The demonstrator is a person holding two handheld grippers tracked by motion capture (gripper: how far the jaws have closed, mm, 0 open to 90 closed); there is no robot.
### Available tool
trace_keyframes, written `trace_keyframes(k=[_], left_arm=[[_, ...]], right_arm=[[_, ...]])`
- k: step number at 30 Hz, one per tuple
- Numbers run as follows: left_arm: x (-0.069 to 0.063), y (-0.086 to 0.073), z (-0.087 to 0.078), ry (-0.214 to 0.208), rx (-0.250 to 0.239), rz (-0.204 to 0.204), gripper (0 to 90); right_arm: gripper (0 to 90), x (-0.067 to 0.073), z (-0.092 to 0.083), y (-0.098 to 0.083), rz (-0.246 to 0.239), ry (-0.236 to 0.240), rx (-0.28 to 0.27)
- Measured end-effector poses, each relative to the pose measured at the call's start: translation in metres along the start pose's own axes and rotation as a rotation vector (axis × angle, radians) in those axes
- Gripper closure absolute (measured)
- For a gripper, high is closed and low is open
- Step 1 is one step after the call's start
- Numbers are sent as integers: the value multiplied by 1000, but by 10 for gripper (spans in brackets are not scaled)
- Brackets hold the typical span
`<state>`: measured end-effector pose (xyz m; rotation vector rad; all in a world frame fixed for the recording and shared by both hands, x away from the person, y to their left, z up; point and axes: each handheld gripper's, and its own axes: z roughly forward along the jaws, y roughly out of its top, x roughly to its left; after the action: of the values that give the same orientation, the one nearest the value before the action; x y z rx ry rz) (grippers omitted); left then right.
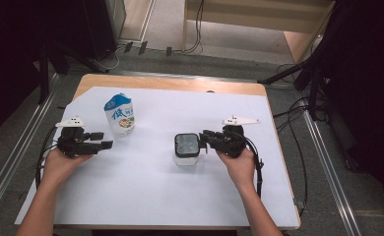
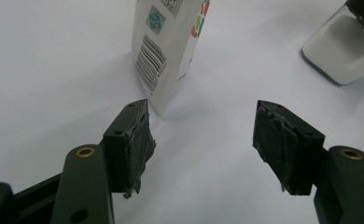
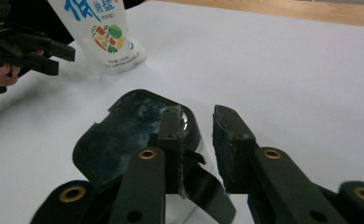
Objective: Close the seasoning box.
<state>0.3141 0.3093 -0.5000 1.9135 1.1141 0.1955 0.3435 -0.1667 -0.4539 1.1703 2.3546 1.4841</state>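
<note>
Hands resting level on the white counter (image 1: 145, 191), left tool (image 2: 201, 140) spread wide with nothing between, near carton (image 1: 120, 114), right tool (image 3: 196, 140) slightly parted at the black-lidded jar (image 1: 186, 148), pads off it.

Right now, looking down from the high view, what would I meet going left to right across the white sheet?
Left gripper → milk carton → black-lidded jar → right gripper.

The milk carton (image 1: 120, 114) looks like smooth, shiny printed paper. The jar (image 1: 186, 149) at 3 o'clock from it has clear glass sides and a glossy black plastic lid (image 3: 133, 130). The table (image 1: 170, 83) edge is pale wood under a matt white paper sheet (image 1: 150, 187). The gripper pads (image 2: 140, 147) look rough, dull and black.
</note>
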Motion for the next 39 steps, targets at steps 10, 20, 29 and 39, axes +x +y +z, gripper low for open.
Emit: trace_keyframes(k=[10, 20, 29, 39], left_arm=[[0, 0, 1, -3, 9, -1, 369], [-1, 0, 3, -7, 13, -2, 365], [-1, 0, 3, -7, 16, 1, 363], [-1, 0, 4, -4, 23, 5, 357]], right_arm=[[599, -21, -18, -7, -1, -72, -32], [562, -41, -28, -18, -1, -143, -53], [541, -53, -32, -30, 19, -181, -51], [510, -64, -32, -37, 19, -214, -43]])
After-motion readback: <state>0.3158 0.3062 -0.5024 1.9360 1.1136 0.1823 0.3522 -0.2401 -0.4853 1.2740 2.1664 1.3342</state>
